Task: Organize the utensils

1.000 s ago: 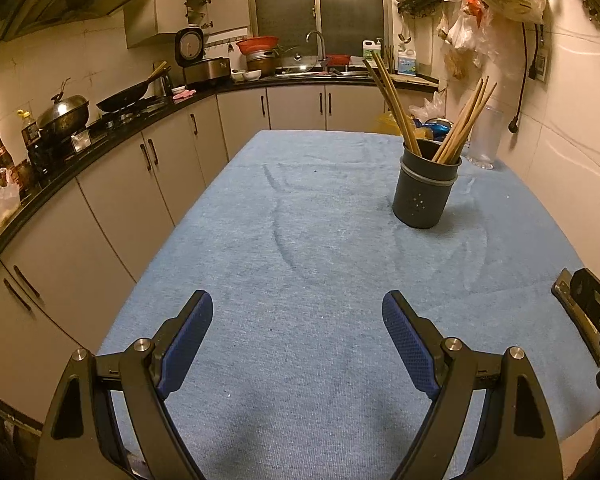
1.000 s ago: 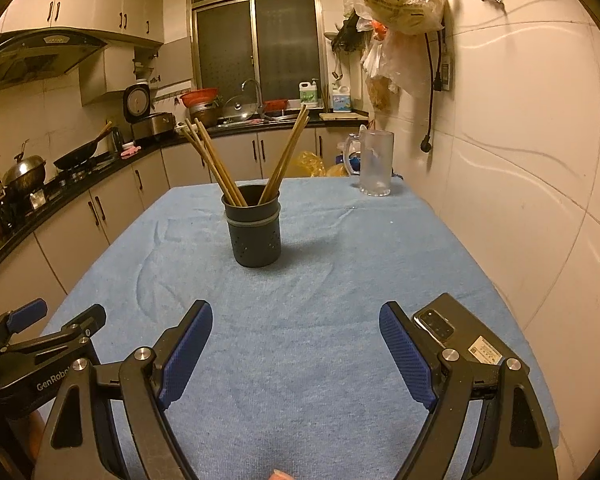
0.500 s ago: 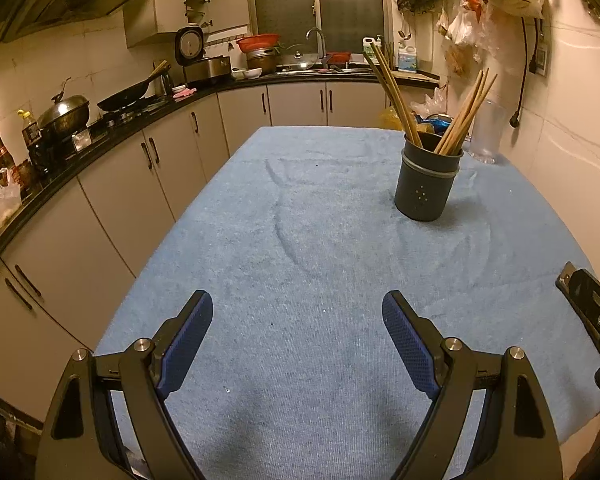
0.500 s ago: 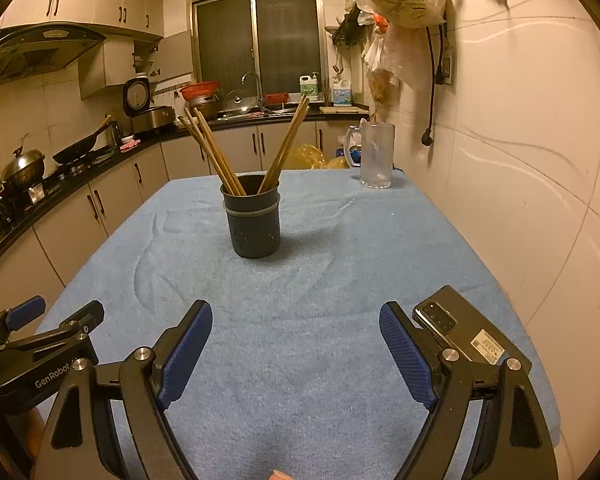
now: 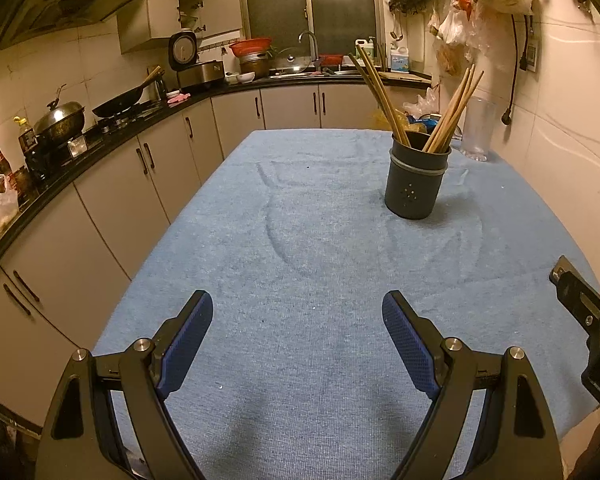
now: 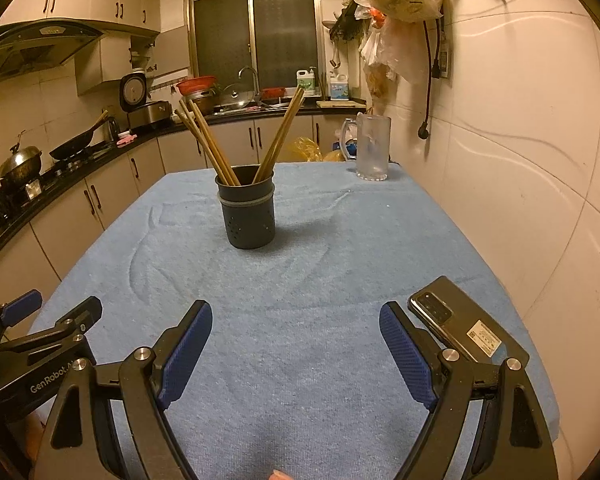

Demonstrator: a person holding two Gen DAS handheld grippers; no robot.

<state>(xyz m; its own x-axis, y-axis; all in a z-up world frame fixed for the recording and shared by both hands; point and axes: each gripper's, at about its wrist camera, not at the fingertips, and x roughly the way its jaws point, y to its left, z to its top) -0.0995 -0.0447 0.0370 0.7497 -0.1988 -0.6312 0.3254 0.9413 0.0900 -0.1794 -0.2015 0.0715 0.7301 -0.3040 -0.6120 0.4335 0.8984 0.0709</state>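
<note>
Left wrist view: the left gripper (image 5: pixel 297 320) is seen with its blue pads spread wide and nothing between them, held above the near part of the blue cloth (image 5: pixel 300 264) that covers the table. Beyond it and to the right, the dark holder (image 5: pixel 416 184) is stood upright on the cloth, well apart from the pads, with wooden chopsticks (image 5: pixel 452 108) leaned in two bunches against opposite sides of its rim. Part of the right gripper (image 5: pixel 588 312) is caught at the right edge of the frame, nearer than the holder. In the right wrist view, the right gripper (image 6: pixel 296 320) is likewise seen wide apart and empty over the cloth, with the holder (image 6: pixel 247 216) set ahead of it and slightly left, again well apart. A dark phone (image 6: pixel 456 326) is laid flat on the cloth nearer than the holder and to its right, just beside the right-hand pad. A clear pitcher (image 6: pixel 372 148) is stood behind the holder and to its right, near the far edge of the table. The left gripper (image 6: pixel 40 332) is visible at the lower left.
</note>
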